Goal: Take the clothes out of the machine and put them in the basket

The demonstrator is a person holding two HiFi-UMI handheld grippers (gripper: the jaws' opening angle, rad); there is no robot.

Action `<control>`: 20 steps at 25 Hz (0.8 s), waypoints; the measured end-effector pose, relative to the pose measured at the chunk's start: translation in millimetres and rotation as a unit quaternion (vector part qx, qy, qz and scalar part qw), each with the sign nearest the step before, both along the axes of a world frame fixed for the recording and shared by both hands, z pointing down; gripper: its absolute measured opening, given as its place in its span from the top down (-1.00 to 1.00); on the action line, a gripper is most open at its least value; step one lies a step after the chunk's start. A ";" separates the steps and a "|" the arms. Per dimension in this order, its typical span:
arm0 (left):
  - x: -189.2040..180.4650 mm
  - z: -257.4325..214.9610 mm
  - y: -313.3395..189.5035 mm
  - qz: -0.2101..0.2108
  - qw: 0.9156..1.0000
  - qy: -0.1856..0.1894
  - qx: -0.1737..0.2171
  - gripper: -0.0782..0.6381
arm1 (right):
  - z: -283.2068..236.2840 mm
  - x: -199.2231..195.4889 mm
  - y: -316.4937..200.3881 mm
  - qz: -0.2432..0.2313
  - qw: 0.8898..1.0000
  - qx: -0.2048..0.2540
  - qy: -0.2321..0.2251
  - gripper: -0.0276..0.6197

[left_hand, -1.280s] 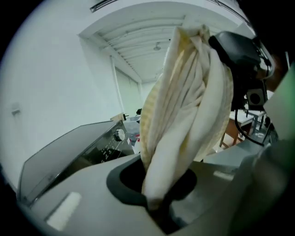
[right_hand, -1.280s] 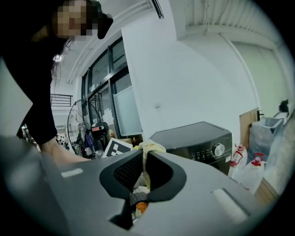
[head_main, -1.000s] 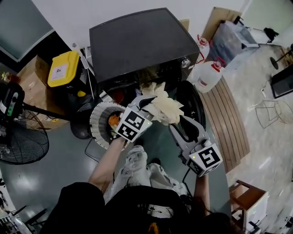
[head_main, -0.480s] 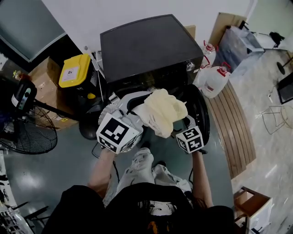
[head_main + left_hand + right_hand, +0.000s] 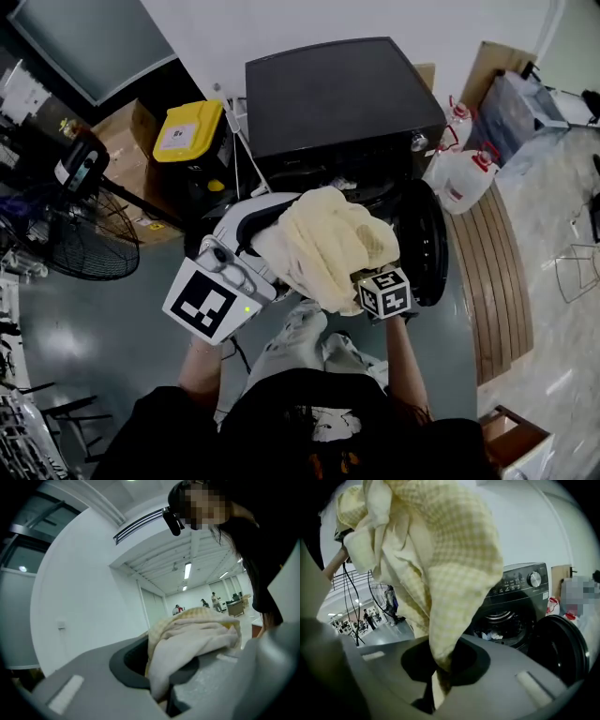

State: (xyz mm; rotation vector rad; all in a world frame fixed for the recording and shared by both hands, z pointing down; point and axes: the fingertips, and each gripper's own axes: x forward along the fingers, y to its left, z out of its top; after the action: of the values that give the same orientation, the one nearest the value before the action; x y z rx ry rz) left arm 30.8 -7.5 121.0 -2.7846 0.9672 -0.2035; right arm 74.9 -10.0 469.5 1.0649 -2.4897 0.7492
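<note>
Both grippers are holding one yellow checked cloth [image 5: 323, 239] up in front of the washing machine [image 5: 342, 94], over the person's legs [image 5: 300, 352]. The left gripper [image 5: 163, 692] is clamping a fold of the cloth, and the fabric is bunching out over its jaws. The right gripper [image 5: 437, 686] has just been closing. Its jaws are now pinching a hanging edge of the same cloth, which is draping down in front of its camera.

The machine's round door [image 5: 429, 239] is standing wide open to the right, with its rim just beside the right gripper's marker cube [image 5: 384, 292]. Through the round opening [image 5: 499, 625], more laundry [image 5: 493, 635] is lying in the drum.

On the left, a yellow-lidded box [image 5: 187, 131] is sitting beside the machine and a floor fan [image 5: 80, 234] is standing further out. A stretch of grey floor [image 5: 112, 337] is lying open between the fan and the person. On the right, jugs [image 5: 466, 183] and a slatted wooden platform [image 5: 492, 272] are crowding the door's side.
</note>
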 end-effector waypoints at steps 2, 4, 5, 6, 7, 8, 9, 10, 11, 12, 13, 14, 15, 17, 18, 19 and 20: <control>-22.5 0.9 0.7 -0.032 0.999 0.002 -0.006 0.69 | -6.7 -7.1 6.2 -0.011 1.000 -0.004 -0.009 0.78; -47.1 0.3 0.9 -0.063 0.998 0.003 -0.008 0.69 | -14.0 -15.8 11.8 -0.022 1.000 -0.004 -0.016 0.78; -59.4 0.1 1.0 -0.078 0.997 0.003 -0.008 0.69 | -18.1 -20.2 13.8 -0.025 1.000 -0.003 -0.019 0.78; -71.4 0.1 1.2 -0.091 0.996 0.002 -0.007 0.69 | -22.7 -24.4 15.1 -0.026 0.999 -0.002 -0.024 0.79; -82.9 0.5 1.5 -0.105 0.994 0.000 -0.007 0.69 | -28.1 -28.1 15.7 -0.027 0.999 0.000 -0.029 0.79; -93.9 1.4 1.7 -0.118 0.993 -0.004 -0.006 0.69 | -34.3 -31.3 15.6 -0.027 0.999 0.002 -0.035 0.79; -104.4 2.9 1.9 -0.132 0.991 -0.009 -0.005 0.69 | -41.2 -34.0 14.8 -0.026 0.999 0.006 -0.039 0.79; -115.2 5.2 2.0 -0.146 0.989 -0.016 -0.005 0.69 | -48.7 -36.8 13.3 -0.026 0.999 0.011 -0.042 0.79; -126.9 8.8 1.8 -0.161 0.987 -0.026 -0.005 0.69 | -56.8 -40.6 11.2 -0.026 0.999 0.018 -0.045 0.79; -139.9 14.0 1.5 -0.175 0.984 -0.036 -0.006 0.69 | -65.4 -46.0 8.7 -0.026 0.998 0.024 -0.048 0.79; -153.8 20.9 1.1 -0.188 0.981 -0.045 -0.009 0.69 | -74.5 -53.0 6.2 -0.027 0.998 0.031 -0.054 0.79; -167.7 29.1 0.9 -0.199 0.978 -0.053 -0.013 0.69 | -83.8 -61.1 3.8 -0.027 0.997 0.037 -0.063 0.79; -180.6 37.6 1.1 -0.208 0.976 -0.061 -0.018 0.69 | -93.3 -69.9 1.8 -0.028 0.996 0.042 -0.074 0.79; -203.1 54.1 2.5 -0.225 0.971 -0.075 -0.032 0.69 | -111.9 -88.4 -1.3 -0.032 0.994 0.050 -0.097 0.79; -213.5 62.0 3.5 -0.232 0.969 -0.082 -0.038 0.69 | -120.7 -98.6 -2.6 -0.036 0.992 0.055 -0.105 0.79; -223.9 69.7 4.3 -0.238 0.966 -0.088 -0.045 0.69 | -128.6 -109.8 -4.0 -0.041 0.991 0.060 -0.109 0.79; -234.8 77.2 4.8 -0.243 0.964 -0.094 -0.052 0.69 | -135.6 -121.9 -5.7 -0.047 0.991 0.066 -0.109 0.79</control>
State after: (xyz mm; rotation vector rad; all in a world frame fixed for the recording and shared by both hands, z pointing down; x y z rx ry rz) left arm -204.1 -2.7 198.2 -2.5016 1.6091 -0.5886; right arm -47.0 -15.7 333.9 0.9450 -2.7884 0.7164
